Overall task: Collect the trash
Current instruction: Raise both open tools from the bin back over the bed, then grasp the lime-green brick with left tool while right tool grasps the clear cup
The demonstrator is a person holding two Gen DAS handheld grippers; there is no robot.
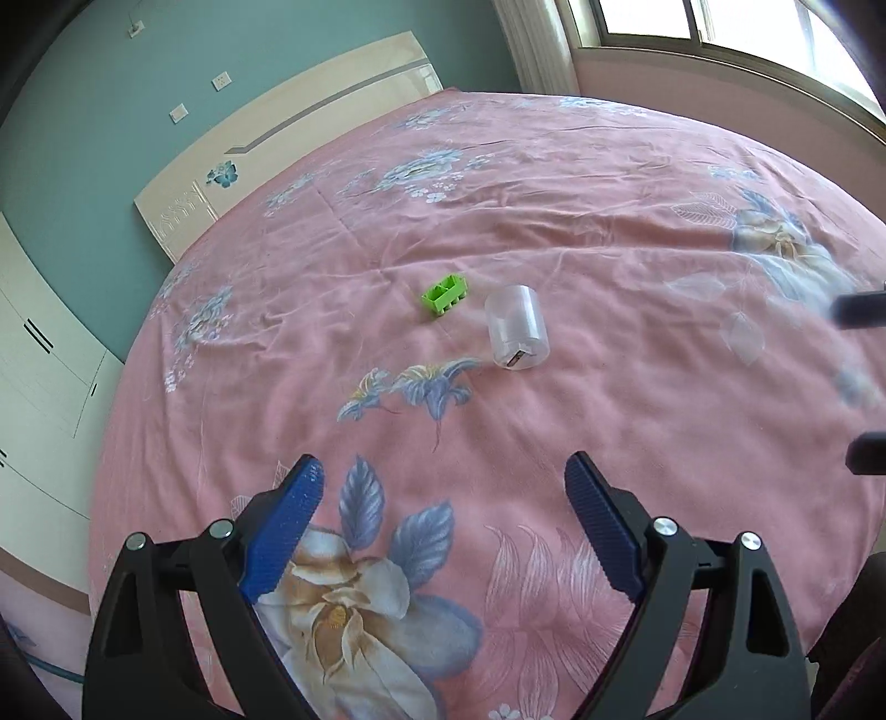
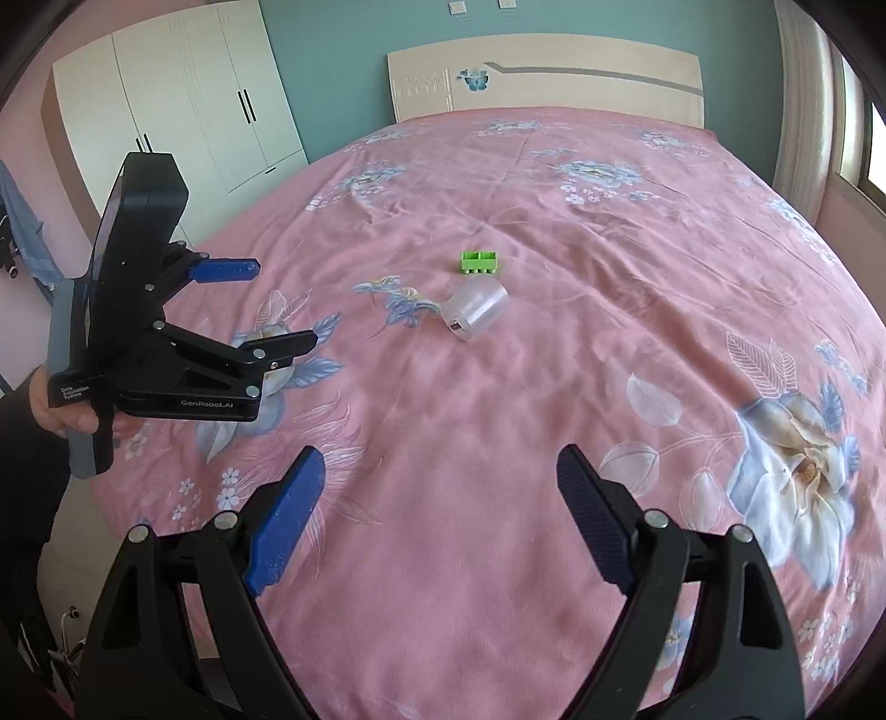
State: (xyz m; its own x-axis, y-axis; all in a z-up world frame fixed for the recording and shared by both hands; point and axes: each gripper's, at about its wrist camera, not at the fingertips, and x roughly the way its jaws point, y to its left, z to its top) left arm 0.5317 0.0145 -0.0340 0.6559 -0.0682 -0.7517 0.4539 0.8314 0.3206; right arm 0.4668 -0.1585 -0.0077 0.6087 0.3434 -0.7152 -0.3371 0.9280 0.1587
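Here both tools stand wide apart at the tips with nothing between their blue pads: the left tool (image 1: 443, 476) and the right tool (image 2: 440, 471) each hang over the near part of the bed (image 2: 554, 421), angled down toward its pink flowered cover, and neither touches anything. In the right wrist view the left tool shows off to the left side, held in a hand (image 2: 61, 407), its two fingers also spread and empty. Ahead of both tools, well beyond the fingertips, lie the two pieces that look like the trash: a clear plastic cup (image 1: 516, 327) tipped on its side, with a small dark-and-white bit showing at its end, and just past it a small green plastic piece (image 1: 444, 295), close beside the cup but apparently not touching. Further out come the headboard (image 2: 545, 83), the white wardrobe (image 2: 183, 105) and the window (image 1: 720, 22). No bin or bag shows in either view, so where the trash should go cannot be told. The step in hand seems to be the reach. To do it well, each tool could take one item, the jaws kept spread until the pads straddle it. The cup is light, round and likely to roll or crush, so a gentle squeeze across its body suits it; the green piece sits low in soft cloth, so the tips should come in steeply and avoid pinching the cover.
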